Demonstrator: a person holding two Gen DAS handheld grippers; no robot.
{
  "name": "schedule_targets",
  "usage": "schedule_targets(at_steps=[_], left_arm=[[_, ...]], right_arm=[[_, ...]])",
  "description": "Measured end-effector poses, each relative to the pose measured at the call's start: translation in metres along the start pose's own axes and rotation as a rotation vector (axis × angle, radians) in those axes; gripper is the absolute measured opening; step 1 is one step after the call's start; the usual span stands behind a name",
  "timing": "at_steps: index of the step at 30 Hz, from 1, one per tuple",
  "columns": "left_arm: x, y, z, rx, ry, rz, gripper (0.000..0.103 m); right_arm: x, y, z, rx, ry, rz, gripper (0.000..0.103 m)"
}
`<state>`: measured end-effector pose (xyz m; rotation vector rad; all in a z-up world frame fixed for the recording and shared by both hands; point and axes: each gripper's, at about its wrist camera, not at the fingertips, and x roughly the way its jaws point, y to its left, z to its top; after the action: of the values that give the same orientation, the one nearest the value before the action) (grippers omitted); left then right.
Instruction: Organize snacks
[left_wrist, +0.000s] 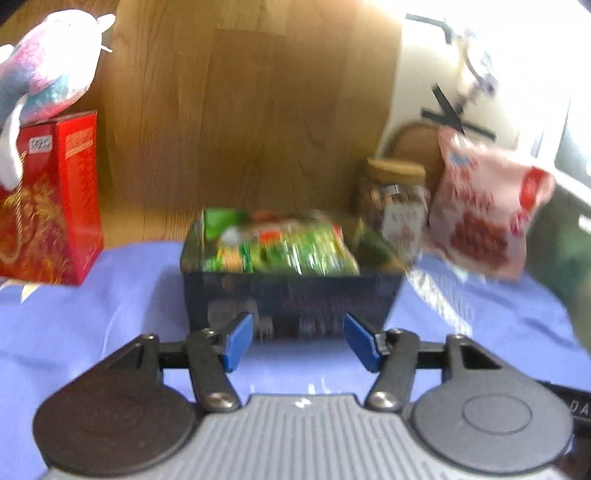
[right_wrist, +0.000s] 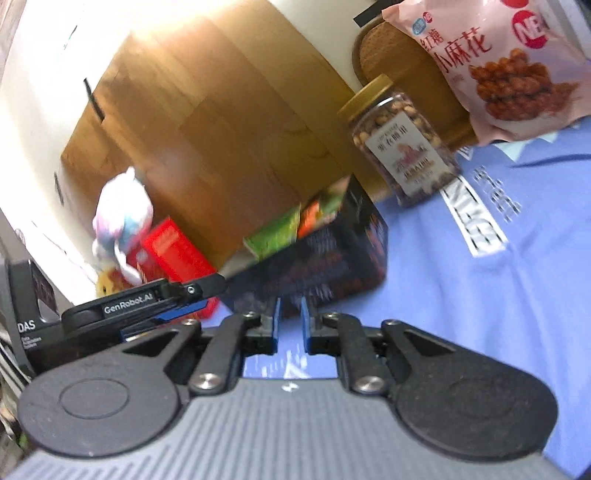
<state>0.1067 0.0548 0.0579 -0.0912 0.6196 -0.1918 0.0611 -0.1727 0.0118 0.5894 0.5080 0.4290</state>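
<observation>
A dark box (left_wrist: 291, 295) sits on the blue cloth and holds a green snack packet (left_wrist: 284, 251). My left gripper (left_wrist: 298, 341) is open and empty just in front of the box. A pink snack bag (left_wrist: 484, 210) leans at the right behind a clear jar of nuts (left_wrist: 397, 199). In the right wrist view the box (right_wrist: 332, 254) lies ahead, with the jar (right_wrist: 400, 147) and pink bag (right_wrist: 517, 70) to its right. My right gripper (right_wrist: 290, 325) is nearly closed with a narrow gap, holding nothing. The left gripper (right_wrist: 155, 306) shows at the left.
A red gift box (left_wrist: 51, 206) with a plush toy (left_wrist: 44, 74) on top stands at the left. A wooden panel (left_wrist: 251, 110) rises behind the box. The blue cloth (right_wrist: 498, 295) covers the table. A woven round mat (right_wrist: 388, 51) leans behind the jar.
</observation>
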Motion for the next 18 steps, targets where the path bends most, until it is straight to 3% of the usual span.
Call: schedule_targets(at_steps=[3, 5, 8, 13, 18], left_arm=[[-0.013, -0.011, -0.023, 0.035, 0.021, 0.048, 0.064], [-0.021, -0.016, -0.037, 0.043, 0.037, 0.073, 0.067], [-0.029, -0.019, -0.053, 0.04, 0.061, 0.1, 0.086], [-0.042, -0.024, -0.07, 0.058, 0.075, 0.164, 0.101], [-0.056, -0.028, -0.077, 0.075, 0.066, 0.217, 0.103]], right_arm=[[-0.015, 0.008, -0.02, -0.044, 0.005, -0.03, 0.03], [-0.022, 0.011, -0.032, -0.061, 0.02, -0.041, 0.03], [-0.03, 0.01, -0.047, -0.039, 0.047, -0.034, 0.03], [-0.041, 0.015, -0.063, -0.045, 0.063, -0.042, 0.034], [-0.053, 0.017, -0.067, -0.036, 0.057, -0.039, 0.04]])
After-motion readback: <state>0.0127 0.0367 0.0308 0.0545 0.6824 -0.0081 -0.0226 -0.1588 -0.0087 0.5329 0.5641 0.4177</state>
